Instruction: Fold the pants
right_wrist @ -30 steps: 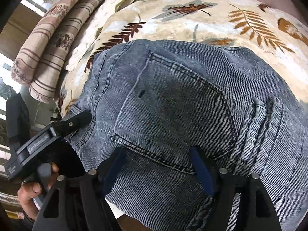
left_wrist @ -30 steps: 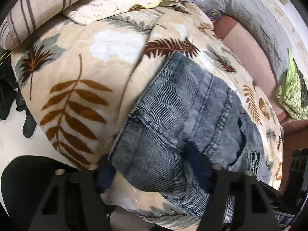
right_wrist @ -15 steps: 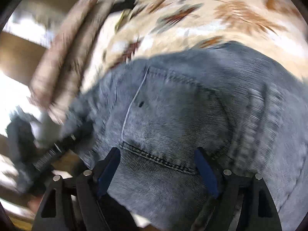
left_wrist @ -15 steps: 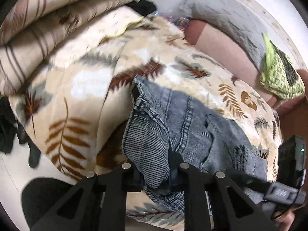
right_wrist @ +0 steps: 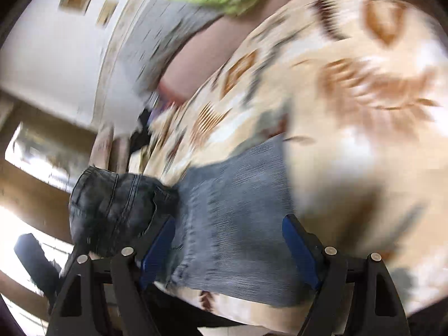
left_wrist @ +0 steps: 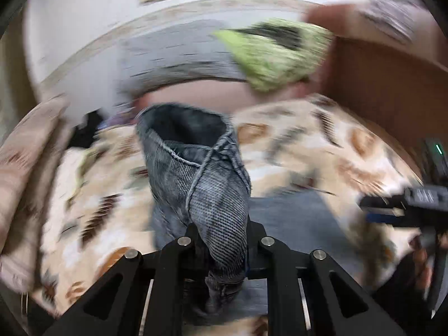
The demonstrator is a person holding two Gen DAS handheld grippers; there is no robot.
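Note:
The pants are grey-blue denim on a cream blanket printed with leaves. In the left wrist view my left gripper (left_wrist: pixel 222 240) is shut on a bunched edge of the pants (left_wrist: pixel 201 179), which rises from the jaws with an open hem at the top. The rest of the denim lies flat behind it. My right gripper shows at the right edge of that view (left_wrist: pixel 392 210). In the right wrist view my right gripper (right_wrist: pixel 229 249) stands open over flat denim (right_wrist: pixel 238 210), its blue pads (right_wrist: pixel 301 247) apart and not pressing. A lifted dark fold (right_wrist: pixel 112 207) hangs to the left.
The leaf blanket (left_wrist: pixel 322 151) covers the bed around the pants. A lime-green cloth (left_wrist: pixel 274 56) and a grey pillow (left_wrist: pixel 173 53) lie at the back by the wall. A striped folded quilt (left_wrist: pixel 25 151) lies at the left. Both views are motion-blurred.
My left gripper closed on the edge of the pants and lifted it, rolling as it swung across. My right gripper stayed open and swept sideways over the denim, away from the back pocket.

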